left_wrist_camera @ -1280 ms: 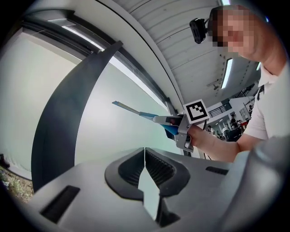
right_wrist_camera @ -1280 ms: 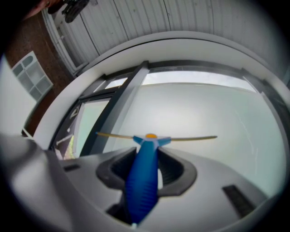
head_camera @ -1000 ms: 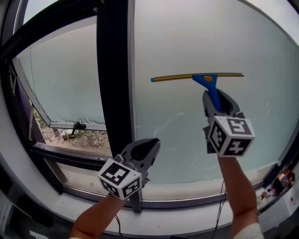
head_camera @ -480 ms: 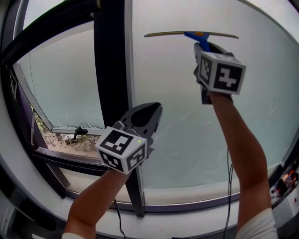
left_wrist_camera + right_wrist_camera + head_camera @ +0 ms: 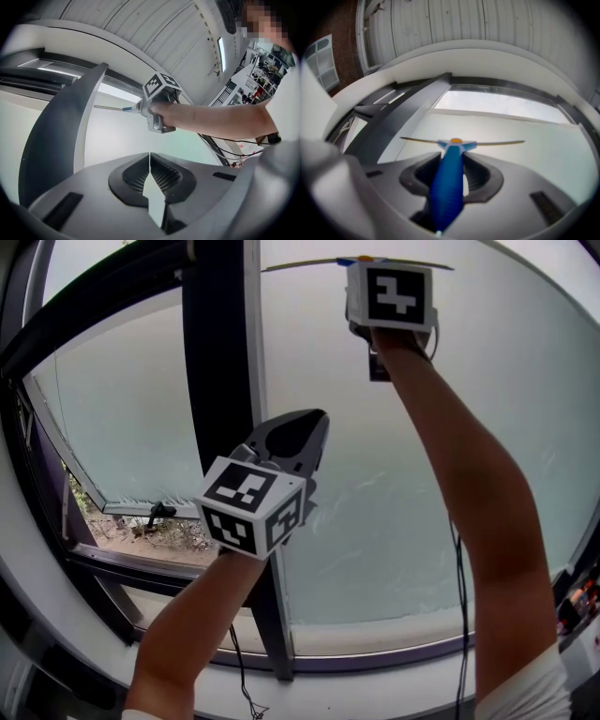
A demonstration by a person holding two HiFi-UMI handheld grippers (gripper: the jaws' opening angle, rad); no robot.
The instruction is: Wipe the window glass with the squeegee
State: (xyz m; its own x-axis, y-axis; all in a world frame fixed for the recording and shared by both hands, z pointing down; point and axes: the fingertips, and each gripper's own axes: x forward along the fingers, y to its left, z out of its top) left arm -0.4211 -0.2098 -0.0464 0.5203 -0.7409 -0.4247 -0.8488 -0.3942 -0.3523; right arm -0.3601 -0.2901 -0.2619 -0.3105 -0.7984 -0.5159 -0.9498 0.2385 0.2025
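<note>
While the right arm is stretched high, the head view shows the right tongs [image 5: 384,277] up at the top edge of the window glass [image 5: 356,521], with the squeegee [image 5: 300,265] lying level across the pane just right of the dark frame post [image 5: 217,381]. The left tongs [image 5: 305,432] hang lower, in front of that post and well apart from the tool, taking no part in the wipe.

From the left gripper view, the left tongs [image 5: 150,161] are clenched tip to tip with nothing between them. Beyond them the person's forearm [image 5: 211,119] reaches across to the right tongs [image 5: 140,108], and the thin blade pokes out towards the post.

Looking along the right gripper view, the right tongs [image 5: 457,164] are clamped round the squeegee's blue handle [image 5: 449,187], which runs straight up the middle of the jaws to the orange-capped head. The blade spreads evenly to both sides, close beneath the upper frame [image 5: 501,89]. Whether the rubber is pressed to the glass I cannot tell from here.

To my eye the stroke is poised to start at the top. It would go best with the blade kept level and pressed evenly along its whole length, the handle tipped slightly off the pane, and one steady straight pull down towards the sill. With so long a reach, the grip should stay firm so the handle does not twist in the jaws.
</note>
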